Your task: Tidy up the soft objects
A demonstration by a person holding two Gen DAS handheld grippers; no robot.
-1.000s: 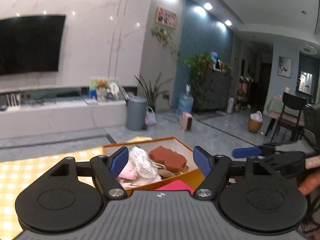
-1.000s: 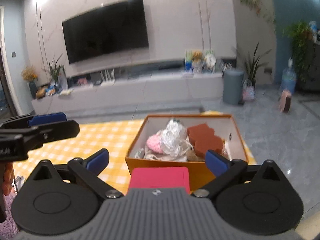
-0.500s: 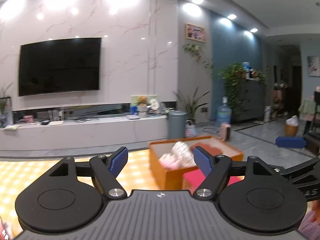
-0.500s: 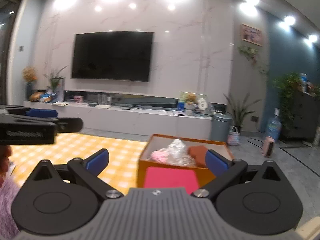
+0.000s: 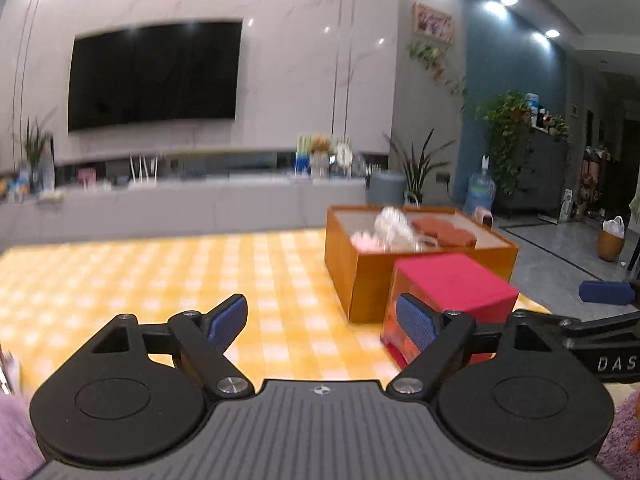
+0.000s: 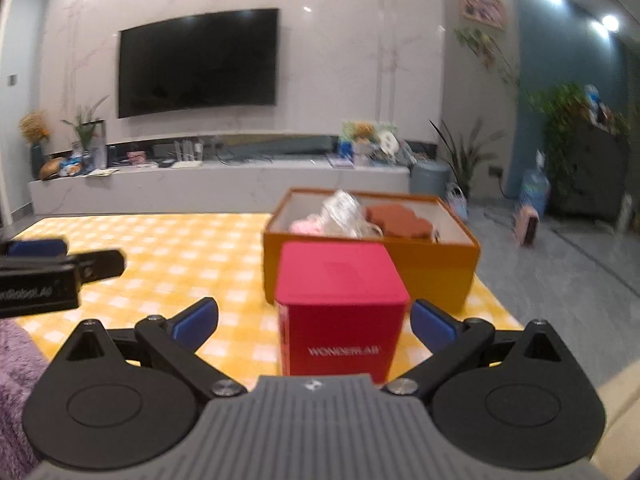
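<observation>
An orange box (image 5: 376, 276) (image 6: 436, 268) stands on the yellow checked tablecloth (image 5: 160, 280) (image 6: 172, 248). It holds soft things: a brown sponge (image 5: 444, 232) (image 6: 400, 220), a pink item (image 5: 366, 242) (image 6: 306, 226) and a crinkled clear bag (image 5: 394, 224) (image 6: 344, 212). A red box (image 5: 452, 280) (image 6: 340, 300) stands in front of it. My left gripper (image 5: 322, 320) is open and empty, left of the red box. My right gripper (image 6: 314, 318) is open and empty, its fingers on either side of the red box without touching it.
The table's right edge lies just past the orange box, with grey floor beyond. A TV wall and a low cabinet stand behind. Purple fuzzy fabric (image 6: 16, 360) shows at the lower left. Each gripper shows at the side of the other's view, the left (image 6: 60, 276) and the right (image 5: 608, 292).
Both grippers have drawn back and dropped lower, away from the orange box. The left one has swung left. The box and the red box now sit farther off. Both stay open.
</observation>
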